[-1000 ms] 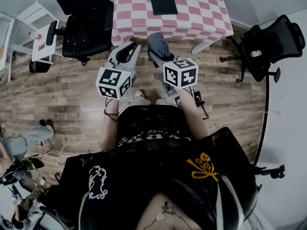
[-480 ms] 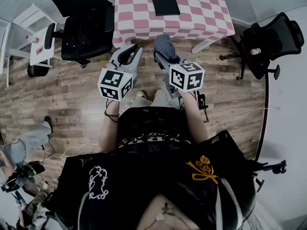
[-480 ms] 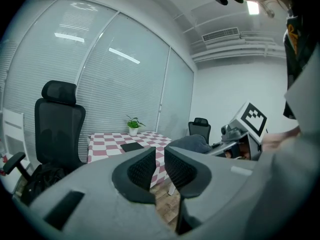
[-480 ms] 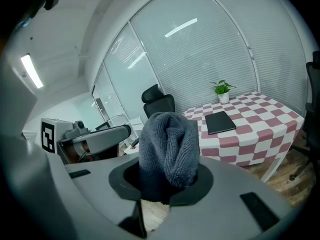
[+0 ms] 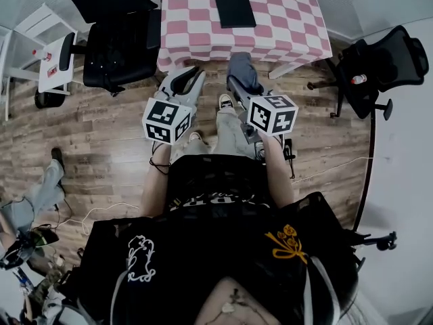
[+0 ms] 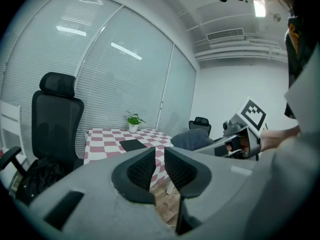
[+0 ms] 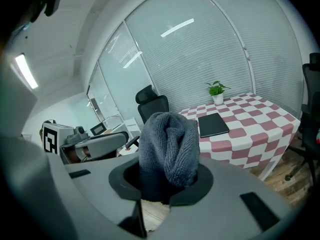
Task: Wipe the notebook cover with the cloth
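A person standing on the wooden plank floor (image 5: 101,147) is holding both tools out over it, short of the worktop (image 5: 196,32) draped in a pink-and-white checked cloth. The right tool (image 7: 167,184) is clamping a grey knitted cloth (image 7: 167,144), which is bulging up between the jaws in a rounded, folded wad and hiding most of their inner faces. The left tool (image 6: 158,166) is carrying nothing: its two ribbed black pads are standing only slightly apart, and a thin strip of the checked worktop is showing through the gap. The two tools are hanging side by side, near each other but not touching, each with its marker cube facing up towards the head camera. The flat black rectangular notebook (image 5: 234,8) is lying closed on the far middle part of the worktop, well apart from the cloth and from both tools (nothing is touching its cover). A small green potted plant (image 7: 217,90) is sitting at the far edge of the worktop beyond the notebook. A black high-backed office chair (image 5: 118,42) is standing just left of the worktop, and another black office chair (image 5: 379,63) is standing off to the right.
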`<move>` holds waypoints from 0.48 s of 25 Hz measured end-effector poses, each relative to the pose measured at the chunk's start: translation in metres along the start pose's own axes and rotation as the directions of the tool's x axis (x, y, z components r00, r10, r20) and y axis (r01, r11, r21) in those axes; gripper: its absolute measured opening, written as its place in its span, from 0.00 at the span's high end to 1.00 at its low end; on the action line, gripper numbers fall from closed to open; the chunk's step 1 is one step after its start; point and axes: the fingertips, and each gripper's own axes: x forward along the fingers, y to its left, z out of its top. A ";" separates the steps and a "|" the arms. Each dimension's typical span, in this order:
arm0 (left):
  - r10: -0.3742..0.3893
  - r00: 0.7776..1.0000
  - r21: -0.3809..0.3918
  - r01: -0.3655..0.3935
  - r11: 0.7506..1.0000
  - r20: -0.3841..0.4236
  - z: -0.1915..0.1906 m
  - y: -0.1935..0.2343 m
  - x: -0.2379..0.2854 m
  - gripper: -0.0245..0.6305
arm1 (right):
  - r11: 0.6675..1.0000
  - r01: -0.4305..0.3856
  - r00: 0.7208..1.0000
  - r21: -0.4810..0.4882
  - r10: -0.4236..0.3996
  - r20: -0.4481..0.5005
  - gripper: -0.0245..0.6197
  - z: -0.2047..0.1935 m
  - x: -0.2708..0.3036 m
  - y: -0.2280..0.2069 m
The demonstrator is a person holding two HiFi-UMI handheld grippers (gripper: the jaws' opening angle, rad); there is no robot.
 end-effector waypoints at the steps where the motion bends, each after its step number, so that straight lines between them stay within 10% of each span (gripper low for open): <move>1: 0.009 1.000 -0.004 -0.009 1.000 0.000 0.001 0.004 0.004 0.87 | 1.000 -0.004 1.000 -0.002 0.004 -0.005 0.85 0.003 0.004 -0.005; 12: 0.109 0.994 0.031 -0.108 0.994 -0.004 0.028 0.060 0.095 0.87 | 0.996 -0.074 0.996 -0.041 0.071 -0.049 0.85 0.068 0.073 -0.091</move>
